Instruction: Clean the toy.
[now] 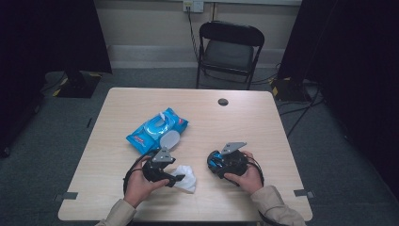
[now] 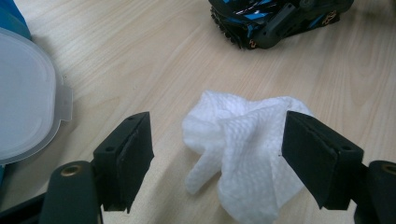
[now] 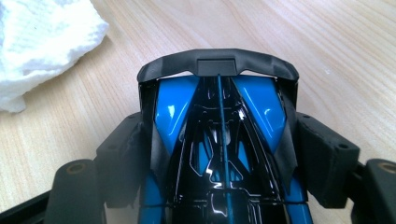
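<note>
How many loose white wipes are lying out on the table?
1: a crumpled white wipe lies on the table between the left gripper's open jaws. More may be hidden inside the blue wipes pack.

One wipe (image 1: 186, 179); one toy car (image 1: 221, 162); one wipes pack (image 1: 157, 129); one chair (image 1: 229, 49).

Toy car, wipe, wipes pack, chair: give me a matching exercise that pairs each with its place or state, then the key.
Things:
1. toy car
2. wipe
3. wipes pack
4. chair

Places or states:
A. on the floor beyond the table's far edge
B. crumpled on the table between open jaws
C. lying on the table with its lid flipped open
D. clamped between the right gripper's jaws

Pairs: 1-D, 2-B, 3-C, 4-A
</note>
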{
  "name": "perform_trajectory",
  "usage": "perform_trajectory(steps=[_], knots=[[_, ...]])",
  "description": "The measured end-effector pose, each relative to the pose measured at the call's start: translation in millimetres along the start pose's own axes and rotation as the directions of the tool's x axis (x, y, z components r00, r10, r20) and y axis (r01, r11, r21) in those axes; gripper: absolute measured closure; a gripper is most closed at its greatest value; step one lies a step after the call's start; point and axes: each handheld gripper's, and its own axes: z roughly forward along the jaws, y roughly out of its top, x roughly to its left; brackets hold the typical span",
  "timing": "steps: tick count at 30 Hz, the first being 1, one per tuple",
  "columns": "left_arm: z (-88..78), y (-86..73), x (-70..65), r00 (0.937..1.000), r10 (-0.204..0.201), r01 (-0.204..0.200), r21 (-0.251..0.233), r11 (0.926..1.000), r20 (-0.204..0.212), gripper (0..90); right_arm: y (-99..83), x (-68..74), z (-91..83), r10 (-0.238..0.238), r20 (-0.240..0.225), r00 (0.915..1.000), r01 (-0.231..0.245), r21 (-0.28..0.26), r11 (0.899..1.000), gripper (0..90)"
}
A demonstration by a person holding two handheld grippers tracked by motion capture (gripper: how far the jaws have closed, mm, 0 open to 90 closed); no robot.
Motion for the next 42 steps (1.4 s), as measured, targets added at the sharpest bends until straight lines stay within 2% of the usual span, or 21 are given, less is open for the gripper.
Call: perform_trajectory(steps=[7, 10, 11, 12, 13, 15, 18, 19, 20, 21, 22, 24, 25, 28, 31, 32, 34, 37, 38, 40, 42], knots=[[5.6, 2.9, -1.2, 0.9995, 0.029, -0.029, -0.002, 0.9996, 0.015, 24.2, 3.1, -3.7, -12.2, 0.043, -0.026, 0.9987, -0.045, -0.078, 0.996, 25.6], [9.1, 5.1, -4.6, 0.9971, 0.056, -0.057, 0.007, 0.9984, 0.051, 26.4, 3.0, -5.7, -15.1, 0.057, -0.038, 0.9977, -0.06, -0.101, 0.993, 25.6], [11.2, 5.4, -6.4, 0.9955, 0.075, -0.076, 0.019, 0.9969, 0.059, 26.7, 3.3, -7.0, -19.6, 0.069, -0.043, 0.9967, -0.074, -0.131, 0.989, 25.6], [12.1, 5.2, -7.1, 0.9947, 0.081, -0.083, 0.028, 0.9962, 0.063, 26.7, 3.3, -7.0, -19.6, 0.069, -0.043, 0.9967, -0.074, -0.131, 0.989, 25.6], [13.8, 4.3, -7.6, 0.9939, 0.08, -0.084, 0.042, 0.9956, 0.075, 29.3, 3.8, -8.2, -23.7, 0.073, -0.044, 0.9964, -0.079, -0.154, 0.985, 25.5], [16.0, 2.2, -7.4, 0.9918, 0.103, -0.109, 0.081, 0.9908, 0.077, 29.9, 4.1, -8.5, -25.3, 0.073, -0.042, 0.9965, -0.079, -0.16, 0.984, 25.5], [19.8, -2.1, -8.2, 0.9899, 0.107, -0.119, 0.13, 0.9844, 0.092, 38.2, 4.2, -10.7, -30.7, 0.081, -0.051, 0.9954, -0.089, -0.187, 0.978, 25.5], [21.3, -3.9, -8.8, 0.9892, 0.106, -0.121, 0.149, 0.9814, 0.101, 50.6, 3.8, -11.4, -32.4, 0.089, -0.051, 0.9948, -0.097, -0.198, 0.975, 25.5], [20.7, -4.2, -8.6, 0.9881, 0.127, -0.139, 0.149, 0.9791, 0.087, 50.6, 3.8, -11.4, -32.4, 0.089, -0.051, 0.9948, -0.097, -0.198, 0.975, 25.5], [19.7, -3.8, -8.5, 0.9889, 0.123, -0.135, 0.156, 0.9785, 0.084, 55.4, 3.8, -11.8, -33.0, 0.089, -0.054, 0.9946, -0.098, -0.197, 0.975, 25.5], [18.6, -2.5, -9.7, 0.9886, 0.12, -0.134, 0.167, 0.9768, 0.091, 65.0, 3.7, -11.9, -33.4, 0.089, -0.054, 0.9945, -0.098, -0.198, 0.975, 25.5], [17.4, -1.6, -10.5, 0.9927, 0.091, -0.104, 0.183, 0.9776, 0.08, 77.7, 3.6, -12.3, -34.2, 0.095, -0.059, 0.9937, -0.105, -0.205, 0.973, 25.5], [17.0, -1.7, -9.7, 0.9951, 0.058, -0.071, 0.174, 0.9822, 0.08, 79.9, 3.6, -12.4, -34.6, 0.098, -0.061, 0.9934, -0.108, -0.21, 0.972, 25.5], [10.6, 2.2, -5.8, 0.9985, 0.013, -0.02, 0.129, 0.9914, 0.053, 82.0, 4.5, -12.1, -36.9, 0.096, -0.068, 0.993, -0.109, -0.218, 0.97, 25.5], [-0.6, 13.7, 2.7, 0.9979, -0.06, 0.059, 0.048, 0.9971, 0.024, 82.4, 5.1, -11.4, -37.4, 0.094, -0.078, 0.9925, -0.109, -0.215, 0.97, 25.5], [-4.2, 20.2, 6.3, 0.997, -0.076, 0.075, 0.017, 0.997, 0.013, 82.4, 5.4, -11.1, -37.5, 0.094, -0.082, 0.9922, -0.109, -0.216, 0.97, 25.5], [-7.1, 30.4, 10.8, 0.9957, -0.092, 0.092, -0.011, 0.9957, 0.007, 82.4, 6.8, -10.7, -38.7, 0.097, -0.092, 0.991, -0.116, -0.229, 0.967, 25.5], [-9.9, 48.2, 18.4, 0.9921, -0.125, 0.125, -0.056, 0.9906, -0.005, 82.5, 9.7, -9.4, -42.1, 0.096, -0.101, 0.9902, -0.119, -0.249, 0.961, 25.6], [-9.9, 55.4, 20.4, 0.9901, -0.14, 0.14, -0.076, 0.9872, 0.003, 82.5, 10.5, -9.3, -43.3, 0.095, -0.107, 0.9897, -0.121, -0.262, 0.957, 25.5], [-9.4, 65.2, 22.5, 0.9888, -0.149, 0.147, -0.093, 0.9847, -0.01, 82.5, 12.0, -9.1, -45.6, 0.099, -0.122, 0.9876, -0.13, -0.28, 0.951, 25.5], [-7.4, 76.0, 24.3, 0.9867, -0.163, 0.162, -0.117, 0.9799, 0.0, 82.5, 12.8, -8.7, -47.0, 0.097, -0.126, 0.9873, -0.13, -0.29, 0.948, 25.5]])
